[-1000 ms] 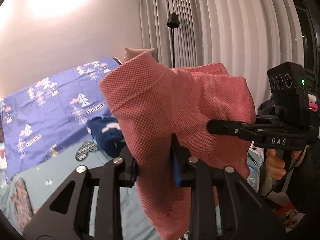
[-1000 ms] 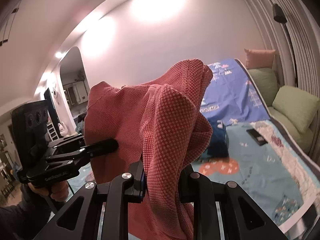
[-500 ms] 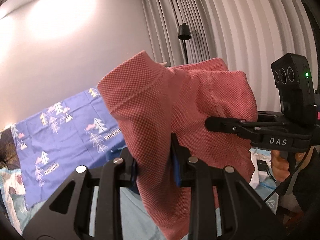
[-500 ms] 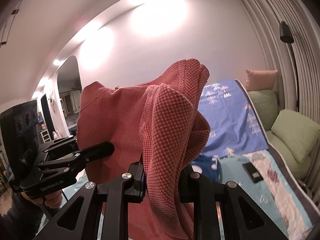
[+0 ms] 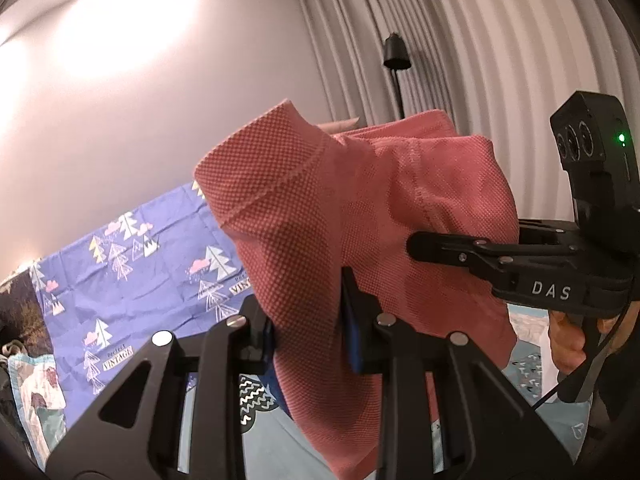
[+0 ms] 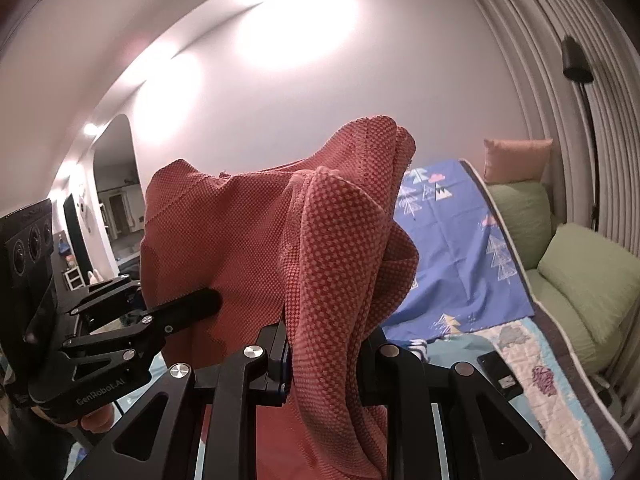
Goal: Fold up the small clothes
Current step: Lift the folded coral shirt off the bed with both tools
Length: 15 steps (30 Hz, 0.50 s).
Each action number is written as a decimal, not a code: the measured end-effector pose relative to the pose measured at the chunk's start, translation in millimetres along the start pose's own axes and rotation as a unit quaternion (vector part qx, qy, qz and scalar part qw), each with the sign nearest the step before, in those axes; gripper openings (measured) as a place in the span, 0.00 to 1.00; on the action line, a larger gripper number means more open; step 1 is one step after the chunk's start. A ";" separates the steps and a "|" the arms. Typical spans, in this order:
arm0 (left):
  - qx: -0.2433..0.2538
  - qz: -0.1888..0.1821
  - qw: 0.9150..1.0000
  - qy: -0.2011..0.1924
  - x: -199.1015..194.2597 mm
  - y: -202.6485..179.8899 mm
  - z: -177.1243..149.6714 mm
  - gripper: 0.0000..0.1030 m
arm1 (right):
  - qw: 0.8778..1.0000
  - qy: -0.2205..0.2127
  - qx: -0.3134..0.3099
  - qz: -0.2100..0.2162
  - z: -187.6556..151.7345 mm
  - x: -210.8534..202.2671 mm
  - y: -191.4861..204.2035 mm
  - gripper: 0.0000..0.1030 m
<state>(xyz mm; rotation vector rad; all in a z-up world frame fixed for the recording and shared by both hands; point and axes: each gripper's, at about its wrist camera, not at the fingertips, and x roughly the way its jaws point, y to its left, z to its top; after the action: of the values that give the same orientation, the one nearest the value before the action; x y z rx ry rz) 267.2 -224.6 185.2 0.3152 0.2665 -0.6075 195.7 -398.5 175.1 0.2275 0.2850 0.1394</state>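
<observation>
Raised higher, both grippers' fingers (image 5: 352, 320) pinch the red garment (image 5: 360, 208).

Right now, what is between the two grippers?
Only the red garment, stretched from the left gripper to the right gripper; both wrist views show it.

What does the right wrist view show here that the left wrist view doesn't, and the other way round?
Only the right wrist view shows the green cushions, a pink pillow, the arched doorway and a dark phone-like object on the quilt. Only the left wrist view shows the right gripper side-on. Both share the red garment, clamped by each gripper, including the left gripper, the blue tree-print sheet and the floor lamp.
</observation>
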 end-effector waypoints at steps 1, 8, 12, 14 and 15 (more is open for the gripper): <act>-0.003 -0.001 1.000 0.005 7.0 3.7 -4.1 0.29 | 1.000 0.003 0.002 0.001 -2.7 7.0 -2.8 0.21; -0.023 -0.009 0.999 0.048 64.7 24.1 -35.6 0.29 | 0.999 0.040 0.018 0.000 -27.5 72.2 -26.8 0.21; -0.033 -0.012 0.997 0.070 97.6 35.5 -52.2 0.29 | 0.998 0.061 0.026 -0.004 -38.8 107.6 -41.9 0.21; -0.038 -0.011 0.996 0.079 114.8 41.6 -61.9 0.29 | 0.997 0.072 0.032 -0.002 -43.4 128.1 -50.0 0.21; -0.040 -0.010 0.996 0.083 123.2 44.7 -66.1 0.29 | 0.996 0.079 0.035 -0.001 -44.7 142.0 -55.8 0.21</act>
<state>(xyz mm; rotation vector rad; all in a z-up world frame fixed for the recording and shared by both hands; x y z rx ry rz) 381.0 -229.1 92.7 0.2853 0.4529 -0.5903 323.4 -419.5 82.7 0.2871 0.4478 0.1462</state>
